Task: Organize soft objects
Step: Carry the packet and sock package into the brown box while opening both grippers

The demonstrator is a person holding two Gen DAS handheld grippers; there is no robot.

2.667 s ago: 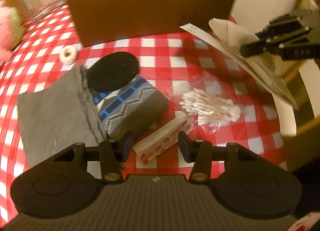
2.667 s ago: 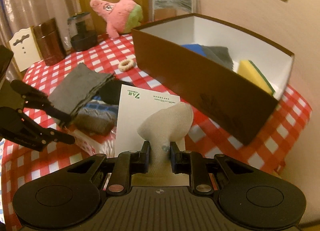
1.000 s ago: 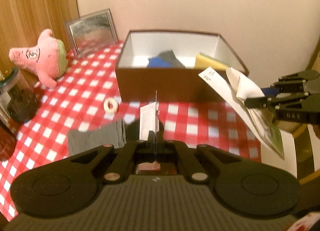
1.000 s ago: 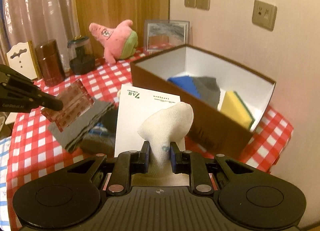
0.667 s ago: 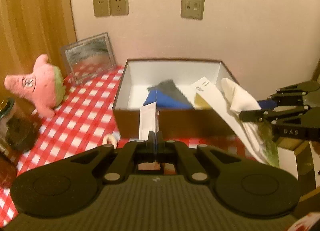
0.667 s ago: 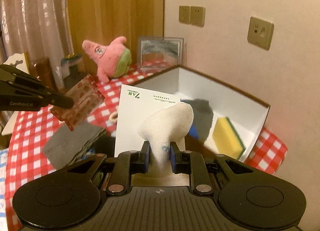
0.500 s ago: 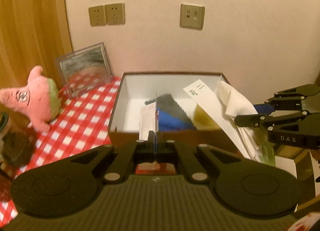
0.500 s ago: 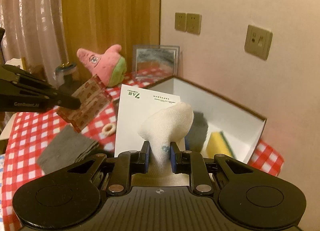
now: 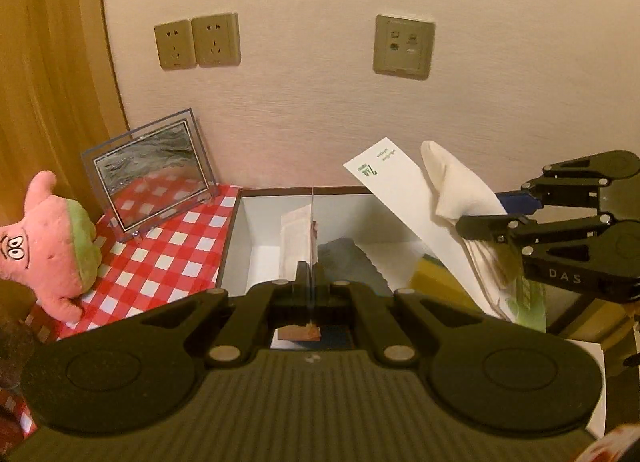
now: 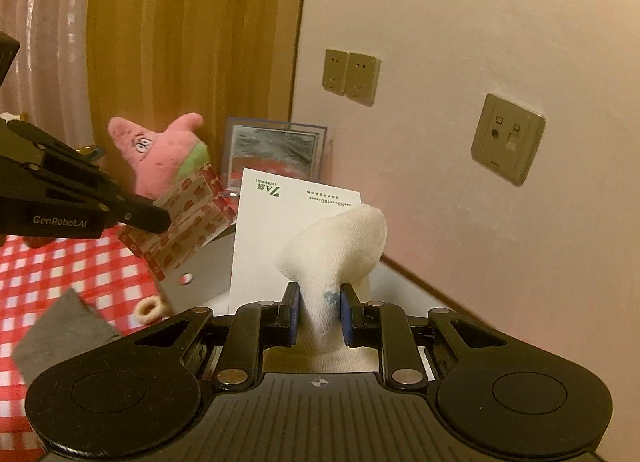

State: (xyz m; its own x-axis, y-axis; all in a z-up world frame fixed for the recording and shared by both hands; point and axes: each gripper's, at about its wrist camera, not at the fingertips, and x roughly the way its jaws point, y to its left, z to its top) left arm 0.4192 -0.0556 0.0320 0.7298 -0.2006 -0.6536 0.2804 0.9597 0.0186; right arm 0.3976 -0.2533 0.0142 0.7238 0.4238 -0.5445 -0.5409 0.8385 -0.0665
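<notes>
Left wrist view shows, nearest, the left gripper (image 9: 311, 282) clenched on a thin, flat, clear-plastic packet with a red and white print (image 9: 298, 240), seen edge-on between its closed fingers. Just behind it stands the open brown cardboard box with white inner walls (image 9: 244, 246), which already holds a grey cloth (image 9: 352, 262) and a yellow sponge (image 9: 430, 276); the packet hangs over this box, probably so that it can fall inside when let go. To the right the right gripper (image 9: 476, 222) comes in from the side, and in its own view (image 10: 319, 312) the jaws pinch the narrow part of a white knitted sock on a white paper card (image 10: 336, 254), so the soft toe stands up free above them. It seems to be held above the right end of the box, for the same purpose. Farther left, on the red and white checked tablecloth (image 9: 160, 262), a pink star-shaped plush toy (image 9: 44, 246) and a clear-framed picture (image 9: 150, 170) rest near the wall, not yet sorted.
</notes>
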